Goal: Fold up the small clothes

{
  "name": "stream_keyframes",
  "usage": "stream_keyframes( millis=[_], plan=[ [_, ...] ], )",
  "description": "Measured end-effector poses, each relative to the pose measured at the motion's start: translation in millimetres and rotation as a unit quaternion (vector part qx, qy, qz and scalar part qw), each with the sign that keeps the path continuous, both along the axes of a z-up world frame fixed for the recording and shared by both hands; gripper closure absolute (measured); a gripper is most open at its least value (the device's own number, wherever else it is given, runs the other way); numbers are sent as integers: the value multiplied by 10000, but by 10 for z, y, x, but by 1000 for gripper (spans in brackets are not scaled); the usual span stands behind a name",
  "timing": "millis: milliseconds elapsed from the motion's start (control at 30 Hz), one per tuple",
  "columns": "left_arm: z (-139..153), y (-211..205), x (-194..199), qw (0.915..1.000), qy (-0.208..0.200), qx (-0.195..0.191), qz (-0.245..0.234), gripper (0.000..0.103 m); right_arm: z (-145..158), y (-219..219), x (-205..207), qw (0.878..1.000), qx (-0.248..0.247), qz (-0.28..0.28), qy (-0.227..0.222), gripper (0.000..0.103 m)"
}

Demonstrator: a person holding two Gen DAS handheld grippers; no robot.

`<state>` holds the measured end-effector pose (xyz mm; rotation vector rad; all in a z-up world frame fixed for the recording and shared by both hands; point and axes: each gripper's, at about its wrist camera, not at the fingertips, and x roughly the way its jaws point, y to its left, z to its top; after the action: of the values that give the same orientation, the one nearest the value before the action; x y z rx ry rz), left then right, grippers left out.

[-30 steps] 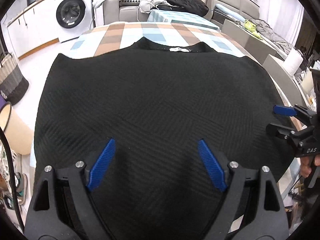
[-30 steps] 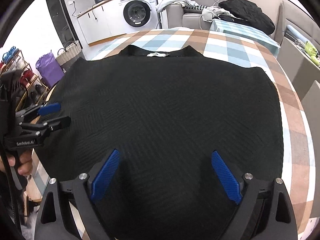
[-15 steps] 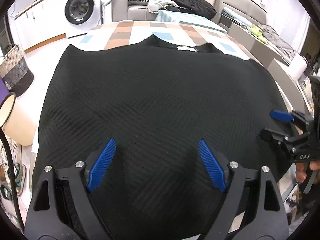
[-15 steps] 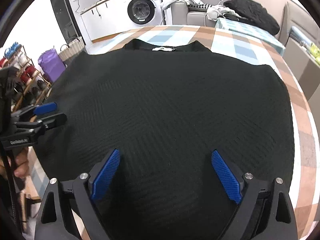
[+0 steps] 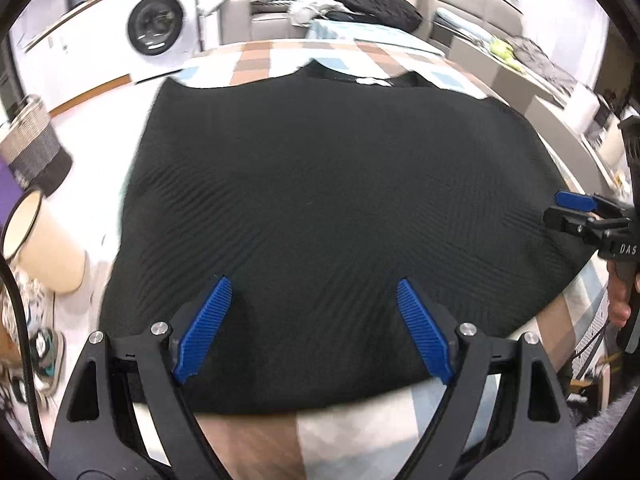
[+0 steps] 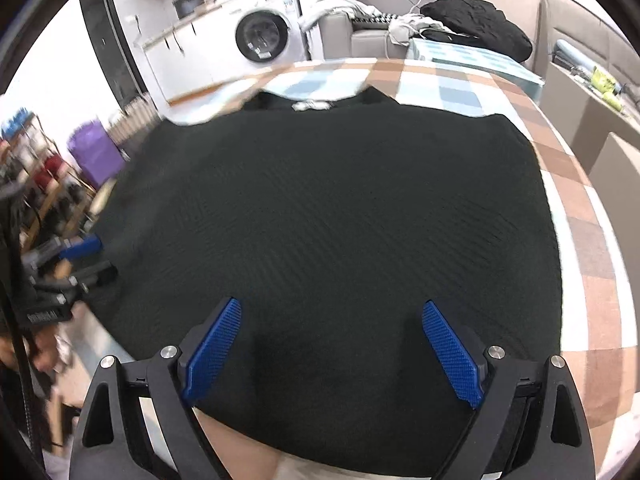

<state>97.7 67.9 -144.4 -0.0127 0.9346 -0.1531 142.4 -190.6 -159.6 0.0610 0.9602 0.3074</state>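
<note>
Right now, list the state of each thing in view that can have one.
black sweater: spread flat on the checked tablecloth, collar at the far end, unfolded.
left hand-held gripper: open, over the sweater's near hem, holding nothing.
right hand-held gripper: open, holding nothing.
washing machine: door shut.

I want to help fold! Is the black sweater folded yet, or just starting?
Just starting. Done: the black sweater lies spread flat on the checked tablecloth, collar label at the far end. In hand: nothing; the left gripper and right gripper are both open above it. Left: every fold.
</note>
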Motion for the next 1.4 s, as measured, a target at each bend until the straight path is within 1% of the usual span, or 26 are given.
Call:
stream_keyframes(
  millis=[67,133,167,267,367,433,500,533,667,733,800,933,1067,1133,1200,1267,1300,1333,1400],
  plan=[
    [41,102,-125,9997,-3,-53,221,19,53,18,31,9997,229,12,-85,9],
    [77,226,-250,9985,-15,-77,545,19,95,57,82,9990,408,42,-150,9],
    [87,290,-306,9976,-4,-149,677,19,108,80,110,9987,472,80,-167,9],
    [83,517,-488,9919,78,-655,1081,19,122,169,190,9982,529,216,-195,9],
    [31,690,-581,9828,101,-1220,1382,19,121,227,211,9975,582,337,-208,9],
    [-32,783,-594,9749,237,-1545,1584,22,112,251,222,9970,644,382,-190,9],
    [-76,826,-592,9696,324,-1757,1673,23,105,259,235,9967,690,395,-184,9],
    [-85,853,-613,9683,298,-1821,1686,23,113,262,228,9966,699,393,-203,9],
    [-121,833,-585,9669,289,-1850,1736,23,128,228,183,9965,717,340,-244,9],
    [-128,818,-600,9679,410,-1843,1660,23,129,208,175,9969,688,295,-235,9],
    [-133,849,-657,9669,478,-1895,1639,23,139,177,155,9970,689,242,-252,9],
    [-144,811,-674,9659,490,-1979,1598,23,118,159,183,9969,725,204,-214,9],
    [-156,821,-606,9629,293,-2057,1723,23,118,225,201,9963,762,316,-225,9],
    [-162,822,-527,9599,128,-2035,1924,23,125,256,193,9963,739,355,-259,9],
    [-164,785,-413,9597,-20,-1905,2067,23,125,272,173,9962,725,368,-298,9],
    [-175,751,-315,9615,-130,-1723,2135,33,112,277,165,9966,692,331,-296,9],
    [-183,728,-260,9617,-170,-1637,2192,41,103,274,160,9969,673,305,-288,9],
    [-188,718,-209,9614,-188,-1608,2227,48,94,268,149,9971,650,271,-291,9],
    [-184,730,-146,9582,-225,-1726,2273,55,76,238,132,9975,619,181,-289,9]
  ],
)
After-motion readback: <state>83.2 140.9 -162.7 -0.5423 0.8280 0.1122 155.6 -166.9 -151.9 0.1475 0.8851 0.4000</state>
